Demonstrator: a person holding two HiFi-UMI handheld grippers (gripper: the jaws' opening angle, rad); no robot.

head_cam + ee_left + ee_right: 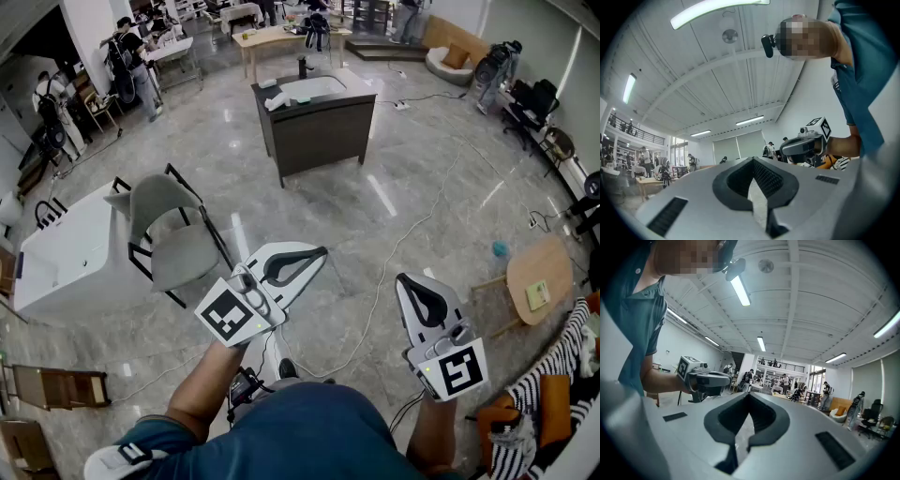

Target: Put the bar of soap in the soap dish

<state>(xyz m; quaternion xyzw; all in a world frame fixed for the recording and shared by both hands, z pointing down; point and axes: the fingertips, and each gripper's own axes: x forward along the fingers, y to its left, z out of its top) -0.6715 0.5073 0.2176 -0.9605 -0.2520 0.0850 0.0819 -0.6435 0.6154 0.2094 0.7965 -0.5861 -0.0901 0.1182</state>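
soap indistinct; sink counter distant

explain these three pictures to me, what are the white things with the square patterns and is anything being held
There is no robot here: a person holds a two-jaw gripper in each hand. The head view comes from a camera on the person's head, looking down at the left gripper and right gripper above a shiny grey floor. The patterned cubes are parts of the grippers. The other two pictures come from cameras riding on each gripper, looking along its jaws. Both pairs of jaws are closed, with nothing between them. Ahead stand a dark sink counter, a grey chair and a white bathtub.
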